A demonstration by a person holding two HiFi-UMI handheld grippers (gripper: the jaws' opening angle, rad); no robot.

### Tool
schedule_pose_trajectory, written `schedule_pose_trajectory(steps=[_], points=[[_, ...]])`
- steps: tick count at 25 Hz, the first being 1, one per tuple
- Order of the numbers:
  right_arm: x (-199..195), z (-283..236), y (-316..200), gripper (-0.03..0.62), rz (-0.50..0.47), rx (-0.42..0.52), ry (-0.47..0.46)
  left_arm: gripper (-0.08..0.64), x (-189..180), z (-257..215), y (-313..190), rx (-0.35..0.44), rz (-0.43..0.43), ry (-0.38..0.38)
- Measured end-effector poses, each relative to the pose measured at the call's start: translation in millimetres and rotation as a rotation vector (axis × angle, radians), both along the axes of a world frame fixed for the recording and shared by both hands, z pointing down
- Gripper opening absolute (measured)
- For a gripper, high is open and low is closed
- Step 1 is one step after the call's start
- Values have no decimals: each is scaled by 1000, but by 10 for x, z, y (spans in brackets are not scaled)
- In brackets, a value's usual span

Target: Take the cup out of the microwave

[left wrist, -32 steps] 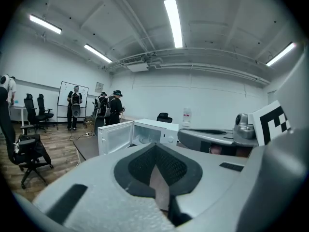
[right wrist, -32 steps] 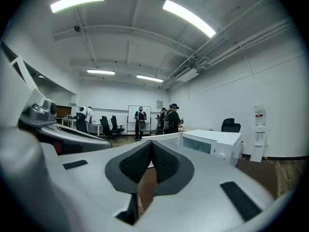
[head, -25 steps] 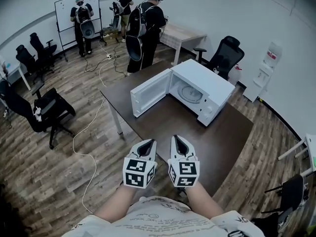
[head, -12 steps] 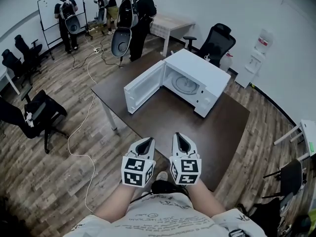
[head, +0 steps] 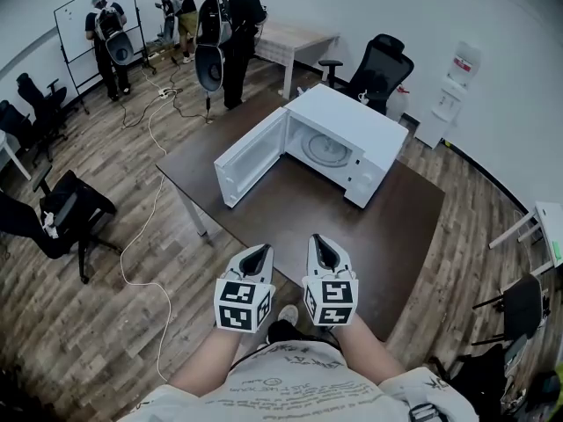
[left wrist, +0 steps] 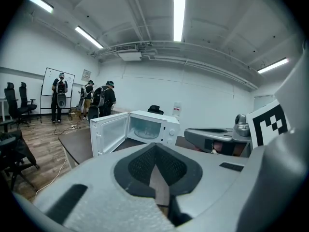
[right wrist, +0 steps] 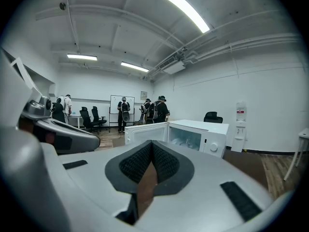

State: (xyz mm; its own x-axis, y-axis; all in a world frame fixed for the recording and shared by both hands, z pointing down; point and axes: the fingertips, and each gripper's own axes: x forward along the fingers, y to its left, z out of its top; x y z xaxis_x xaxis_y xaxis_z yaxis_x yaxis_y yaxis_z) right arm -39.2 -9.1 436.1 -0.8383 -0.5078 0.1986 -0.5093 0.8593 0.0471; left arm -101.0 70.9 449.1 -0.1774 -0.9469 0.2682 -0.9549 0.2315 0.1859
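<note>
The white microwave [head: 352, 130] stands on a dark brown table [head: 290, 209], its door [head: 251, 156] swung open to the left. Inside I see the glass turntable [head: 327, 149]; I cannot make out a cup there. My left gripper [head: 257, 255] and right gripper [head: 318, 243] are held side by side over the table's near edge, well short of the microwave. Both are shut with nothing between the pads. The left gripper view has the left gripper [left wrist: 154, 151] aimed at the microwave [left wrist: 149, 124]. In the right gripper view, the right gripper [right wrist: 150, 151] points the same way, at the microwave [right wrist: 203, 129].
Three people [head: 224, 20] stand at the back left near a whiteboard [head: 88, 25]. Office chairs [head: 62, 218] stand at the left and another chair [head: 378, 69] behind the microwave. A cable [head: 145, 236] runs over the wood floor. A second table [head: 295, 38] stands at the back.
The head view has shifted: the table and microwave now sit a little further left and higher in the picture. Both grippers stay shut, side by side, slightly lower in the frame.
</note>
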Motion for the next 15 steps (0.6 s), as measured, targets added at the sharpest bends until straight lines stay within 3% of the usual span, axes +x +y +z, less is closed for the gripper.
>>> schedule_pose_trajectory(steps=[15], points=[[-198,64,-847,15,61,-26,-26,14,-244,31,-977,-34,92,-29]])
